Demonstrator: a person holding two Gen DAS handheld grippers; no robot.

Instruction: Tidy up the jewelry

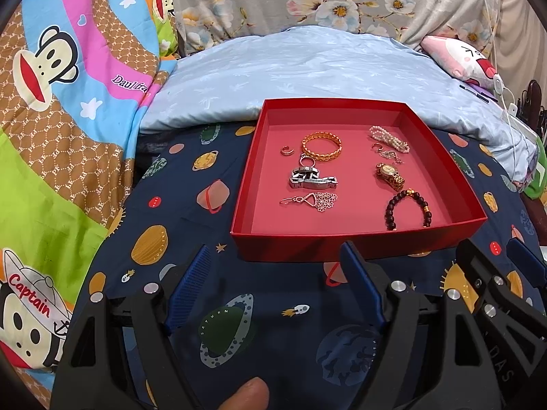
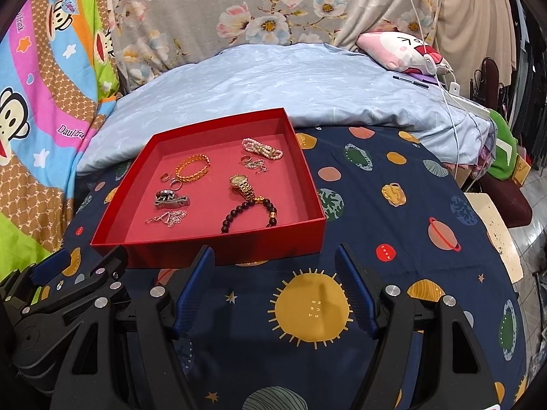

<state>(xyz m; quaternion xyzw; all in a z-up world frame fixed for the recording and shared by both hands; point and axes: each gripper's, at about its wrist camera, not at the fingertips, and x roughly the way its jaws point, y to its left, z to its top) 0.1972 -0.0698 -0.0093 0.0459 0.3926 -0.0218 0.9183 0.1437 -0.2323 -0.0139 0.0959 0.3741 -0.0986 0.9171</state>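
A red tray (image 1: 342, 242) (image 2: 218, 254) sits on a navy planet-print cloth. In it lie a gold bangle (image 1: 321, 146) (image 2: 192, 168), a silver watch band (image 1: 309, 177) (image 2: 171, 199), a flower earring (image 1: 316, 201) (image 2: 170, 218), small rings (image 1: 285, 150), a pearl bracelet (image 1: 388, 137) (image 2: 262, 148), a gold watch (image 1: 389, 175) (image 2: 243, 185) and a dark bead bracelet (image 1: 408, 209) (image 2: 251, 212). My left gripper (image 1: 275, 263) is open and empty, just in front of the tray. My right gripper (image 2: 275, 263) is open and empty, at the tray's near right corner. The right gripper also shows in the left wrist view (image 1: 492, 259).
A light blue pillow (image 1: 307, 68) (image 2: 273, 82) lies behind the tray. A monkey-print quilt (image 1: 68, 102) covers the left. A pink plush (image 2: 400, 51), a pen and white cables lie at the back right. The cloth's right edge drops to a chair (image 2: 495, 232).
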